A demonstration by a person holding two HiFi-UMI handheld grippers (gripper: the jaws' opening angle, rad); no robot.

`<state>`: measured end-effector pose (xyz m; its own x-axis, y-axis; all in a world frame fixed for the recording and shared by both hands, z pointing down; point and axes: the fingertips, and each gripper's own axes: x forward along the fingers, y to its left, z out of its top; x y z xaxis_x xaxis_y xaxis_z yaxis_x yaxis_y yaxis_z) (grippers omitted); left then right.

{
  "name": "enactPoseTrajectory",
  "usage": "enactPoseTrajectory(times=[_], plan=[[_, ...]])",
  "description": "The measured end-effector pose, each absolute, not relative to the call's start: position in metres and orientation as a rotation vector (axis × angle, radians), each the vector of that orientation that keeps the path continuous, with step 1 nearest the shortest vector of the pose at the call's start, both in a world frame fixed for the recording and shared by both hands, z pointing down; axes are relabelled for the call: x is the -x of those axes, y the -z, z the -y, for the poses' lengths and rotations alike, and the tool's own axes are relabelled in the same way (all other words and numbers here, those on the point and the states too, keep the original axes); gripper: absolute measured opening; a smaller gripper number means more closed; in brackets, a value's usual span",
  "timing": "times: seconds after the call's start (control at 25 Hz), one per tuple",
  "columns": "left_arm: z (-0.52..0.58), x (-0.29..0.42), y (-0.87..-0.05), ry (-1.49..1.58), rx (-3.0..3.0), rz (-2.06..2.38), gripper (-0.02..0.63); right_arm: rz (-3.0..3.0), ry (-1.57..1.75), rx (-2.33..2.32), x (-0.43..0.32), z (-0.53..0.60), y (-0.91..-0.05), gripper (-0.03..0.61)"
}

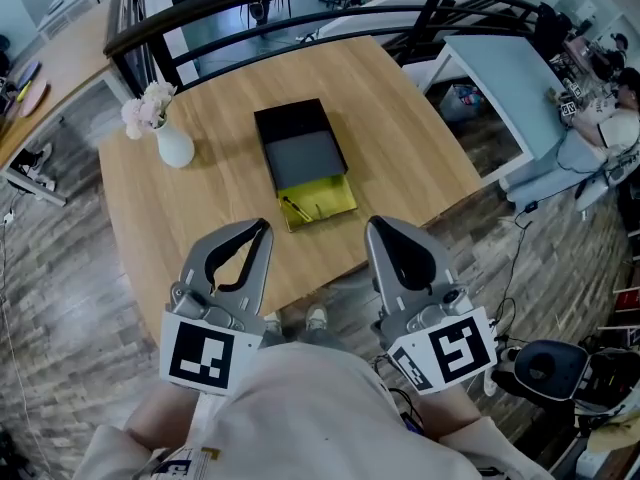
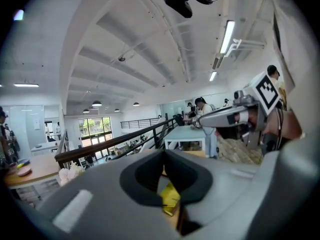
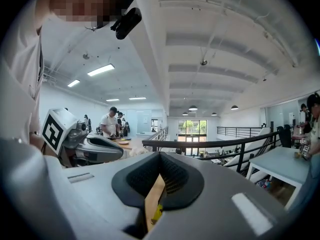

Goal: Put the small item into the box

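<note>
At the moment of inspection the task had not begun. Both tools were held close to the person's body, short of the near edge of the wooden worktop (image 1: 200, 218). The left hand-held gripper (image 1: 263, 228) had its jaws pressed together with nothing between them, and the right hand-held gripper (image 1: 373, 227) was in the same condition: only a thin slit showed between the pads. The small item (image 1: 295, 209), a slender dark piece, lay flat on a yellow tray (image 1: 332, 196). The tray sat against the near side of the open black box (image 1: 288, 120), whose grey inside appeared empty. A white vase (image 1: 175, 146) of pale flowers (image 1: 145, 103) stood well apart to the left.

Risks were assessed as follows:
- **Jaws not opened:** reaching in with them together would push the item along the tray instead of taking it.
- **Flat, thin item:** it offered little to grip, so a steep or off-centre pinch might flick it off the tray or let it slip during the lift.
- **Pressure on the tray:** pressing down hard could tip or shift the light tray against the box.
- **Release:** opening over the rim instead of the box's inside would drop the item onto the worktop.

The vase was judged a low hazard unless the left arm swung wide.
</note>
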<state>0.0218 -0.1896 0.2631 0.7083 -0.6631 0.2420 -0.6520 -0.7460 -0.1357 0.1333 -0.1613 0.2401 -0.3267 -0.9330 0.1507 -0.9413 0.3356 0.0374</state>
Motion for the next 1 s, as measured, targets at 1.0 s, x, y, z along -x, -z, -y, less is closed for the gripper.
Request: enactPoseTrajectory(times=[1.0], plan=[[0.185,-0.021,-0.285,0.511,2.828,-1.090,0.002,2.356,-0.151,-1.654,-0.133,0.158,-0.275,-0.002]])
